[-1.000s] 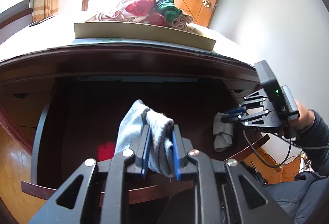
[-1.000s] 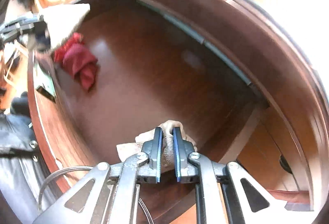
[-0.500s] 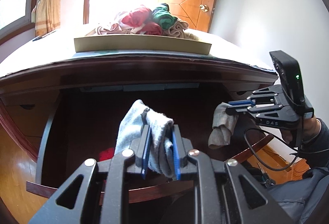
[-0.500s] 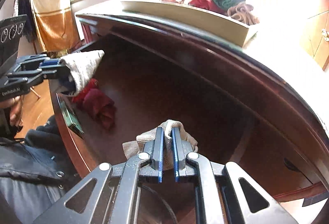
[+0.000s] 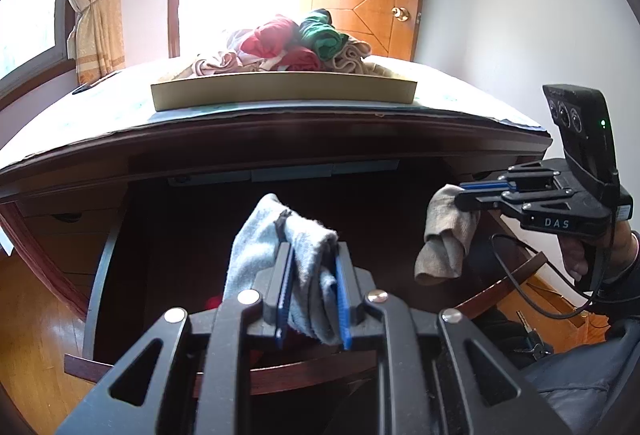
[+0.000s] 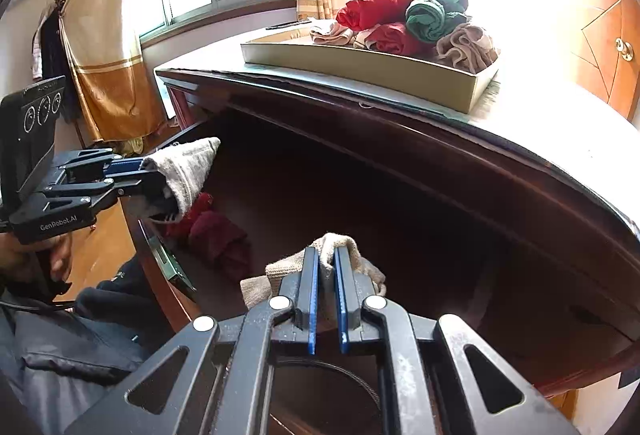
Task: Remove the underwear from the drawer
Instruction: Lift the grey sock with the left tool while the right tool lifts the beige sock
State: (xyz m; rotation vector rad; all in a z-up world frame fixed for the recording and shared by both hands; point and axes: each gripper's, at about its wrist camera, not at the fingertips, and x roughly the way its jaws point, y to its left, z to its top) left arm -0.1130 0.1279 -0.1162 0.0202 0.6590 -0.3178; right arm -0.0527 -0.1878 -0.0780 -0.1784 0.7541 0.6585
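Above the open drawer (image 6: 400, 195), each gripper's fingers pinch underwear: left (image 5: 312, 299) grey, right (image 6: 325, 299) beige. The tray (image 5: 284, 96) sits higher, probably straight ahead.

In the left wrist view, the red garment (image 5: 214, 302) at lower centre is mostly hidden behind the grey underwear (image 5: 280, 255). The drawer (image 5: 100, 275) interior is too dark to read. The person's sleeve (image 5: 600, 387) is cut off at lower right.

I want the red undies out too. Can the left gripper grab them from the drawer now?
Probably not yet: the left gripper is shut on the grey underwear, so its fingers are full. The red underwear lies uncovered in the drawer.
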